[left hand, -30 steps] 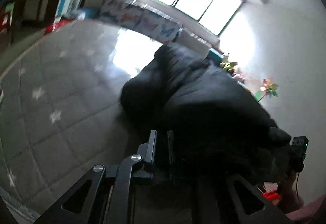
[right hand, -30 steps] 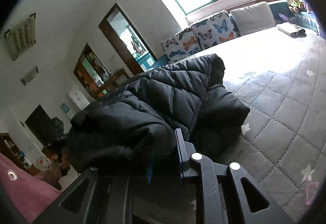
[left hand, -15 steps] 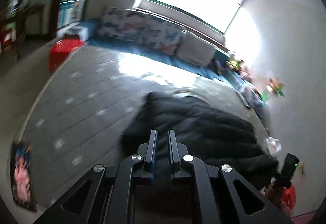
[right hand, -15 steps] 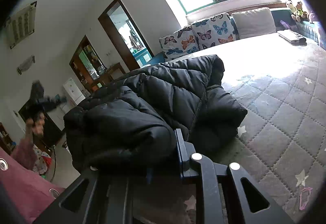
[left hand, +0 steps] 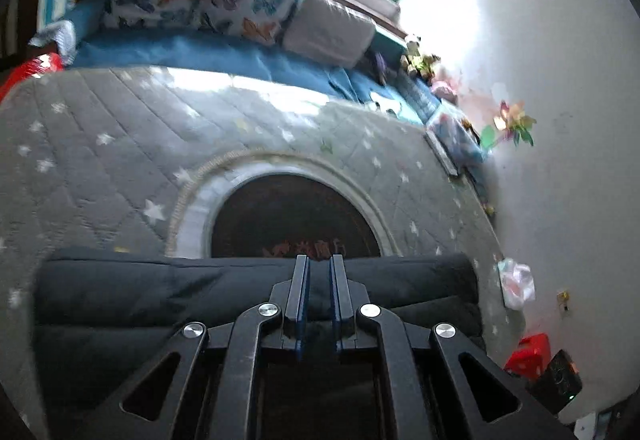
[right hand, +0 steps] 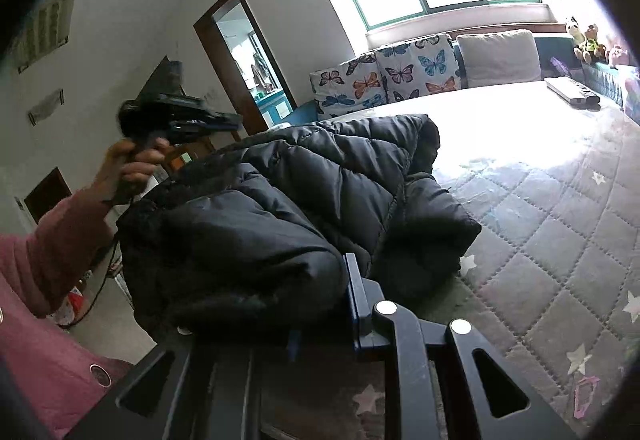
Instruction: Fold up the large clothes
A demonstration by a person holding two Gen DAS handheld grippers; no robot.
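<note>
A black quilted puffer jacket lies bunched and folded on the grey star-patterned bed cover. My right gripper is at its near edge, with the padded fabric between the jaws; only the right finger shows, the left is hidden by the jacket. In the left wrist view the jacket lies as a flat black band below. My left gripper is raised above it, jaws nearly together with nothing between them; it also shows held up in the right wrist view.
Butterfly pillows and a plain cushion line the far end under the window. A round dark rug lies on the cover. Soft toys sit at the far right. A red stool stands by the wall.
My left gripper has let go of the jacket and lifted up and away. The jacket now rests folded on the bed. My right gripper has stayed put at the jacket's edge.
</note>
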